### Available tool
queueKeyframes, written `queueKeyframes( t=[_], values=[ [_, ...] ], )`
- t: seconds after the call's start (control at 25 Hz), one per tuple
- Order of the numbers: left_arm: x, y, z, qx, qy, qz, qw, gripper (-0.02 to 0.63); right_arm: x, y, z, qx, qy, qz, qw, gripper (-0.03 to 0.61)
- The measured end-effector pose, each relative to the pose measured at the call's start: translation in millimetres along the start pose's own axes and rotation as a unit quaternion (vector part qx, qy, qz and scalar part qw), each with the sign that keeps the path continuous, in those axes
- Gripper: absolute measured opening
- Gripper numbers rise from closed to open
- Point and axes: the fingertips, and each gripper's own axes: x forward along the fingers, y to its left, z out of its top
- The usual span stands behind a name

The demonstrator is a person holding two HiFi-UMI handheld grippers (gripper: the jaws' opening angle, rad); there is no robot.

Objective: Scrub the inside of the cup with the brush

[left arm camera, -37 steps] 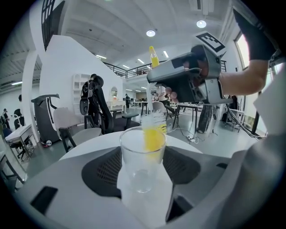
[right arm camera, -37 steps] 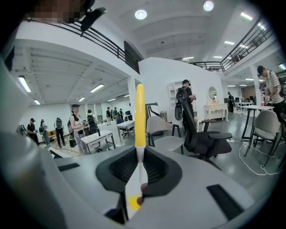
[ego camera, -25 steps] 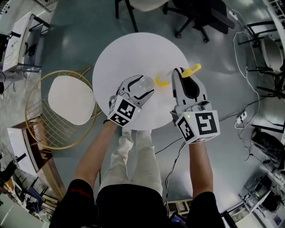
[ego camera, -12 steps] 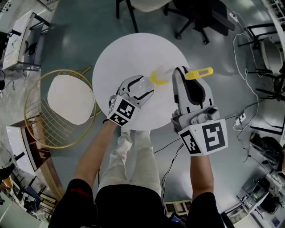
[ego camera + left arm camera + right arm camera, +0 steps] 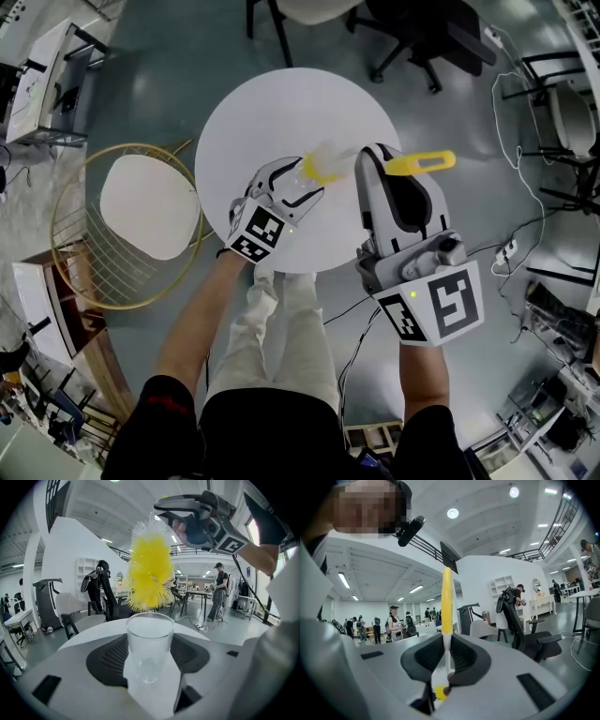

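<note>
Fingers [image 5: 70,677] of the left gripper [image 5: 298,186] stand wide apart and clamp a clear glass cup [image 5: 150,644] between their dark pads, mouth upward in the left gripper view. From the head view the glass cup [image 5: 304,176] sits at the near right part of the round white bench [image 5: 272,112]; whether its base touches the top I cannot tell.

Just above the cup's rim hangs the yellow bristle head of a bottle brush [image 5: 150,573], its lowest bristles about level with the rim and the whole head outside the cup. The right gripper [image 5: 372,157] has its fingers [image 5: 473,660] closed on the brush's thin white stem, and the yellow handle [image 5: 446,602] stands up beyond them; in the head view that handle [image 5: 422,161] juts out to the right of the gripper.

Left of the bench stands a gold wire chair [image 5: 150,211] with a white seat. Black office chairs [image 5: 422,37] stand beyond the bench, and cables [image 5: 511,122] trail across the grey floor at right.
</note>
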Motion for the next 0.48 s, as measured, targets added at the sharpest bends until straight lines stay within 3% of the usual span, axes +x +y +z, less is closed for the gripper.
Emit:
queueKeyframes(
  t=[0.48],
  values=[
    [0, 0, 4, 0.003, -0.006, 0.003, 1.0, 0.291, 2, 3, -34, 0.013, 0.023, 0.007, 1.0, 0.049]
  ],
)
